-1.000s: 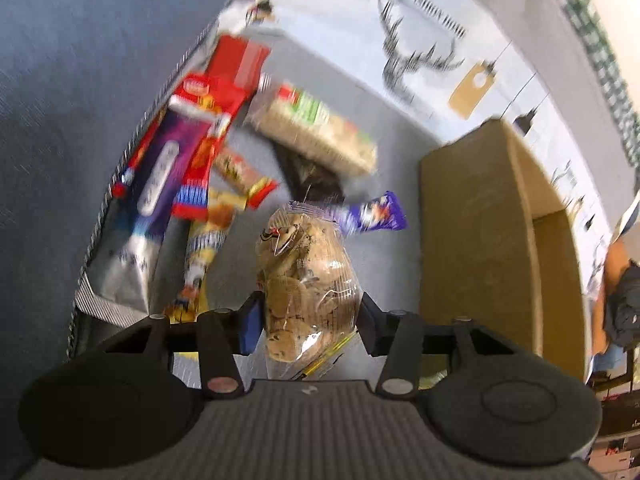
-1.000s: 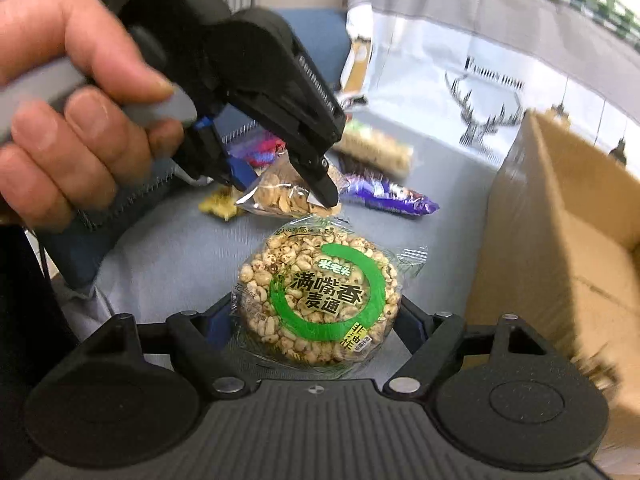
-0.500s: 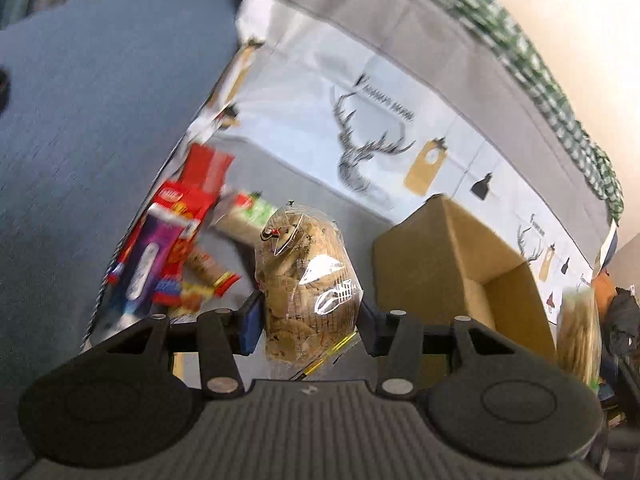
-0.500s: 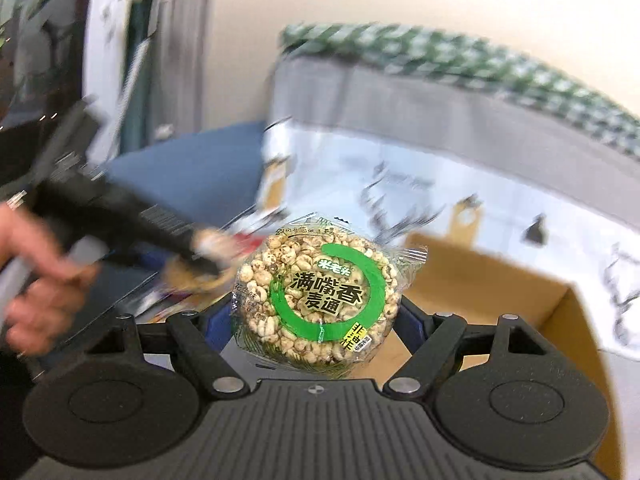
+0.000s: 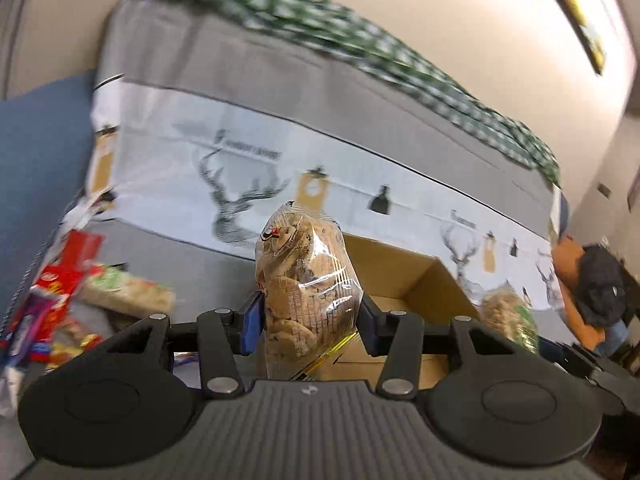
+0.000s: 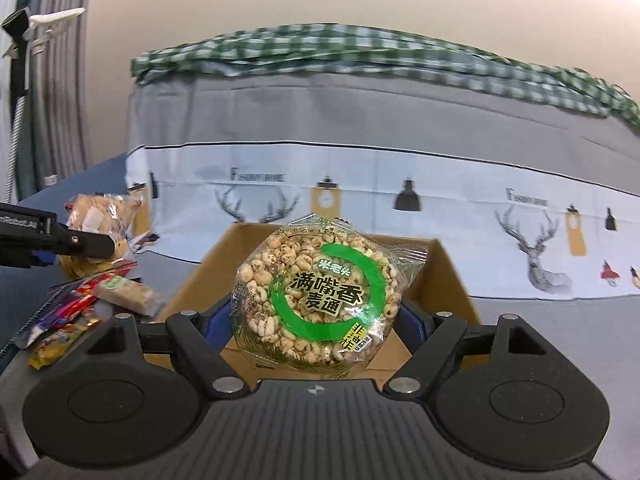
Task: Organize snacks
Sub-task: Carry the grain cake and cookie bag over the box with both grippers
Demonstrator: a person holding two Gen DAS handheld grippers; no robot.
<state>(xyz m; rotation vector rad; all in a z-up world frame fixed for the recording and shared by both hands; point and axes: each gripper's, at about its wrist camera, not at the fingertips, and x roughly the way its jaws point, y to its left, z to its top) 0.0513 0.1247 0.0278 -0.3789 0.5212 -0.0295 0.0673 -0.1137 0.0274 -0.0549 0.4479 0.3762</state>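
Note:
My left gripper (image 5: 308, 320) is shut on a clear bag of cookies (image 5: 304, 284), held upright above the near left side of an open cardboard box (image 5: 404, 276). My right gripper (image 6: 316, 320) is shut on a round puffed-grain cake pack with a green ring label (image 6: 320, 300), held in the air in front of the same box (image 6: 444, 280). The right view shows the left gripper (image 6: 52, 240) and its cookie bag (image 6: 100, 216) at the left. The left view shows the grain pack (image 5: 508, 316) at the right.
A pile of loose snack packs (image 5: 60, 300) lies left of the box, including a pale bar with a green label (image 6: 128, 292) and red packs. Behind stands a sofa back with a deer-print cloth (image 6: 400, 200) and a green checked cloth (image 6: 360, 52).
Both grippers have tilted up and risen with their packs. The view has swung from the snack pile on the seat toward the box and the sofa back. Both holds are unchanged.

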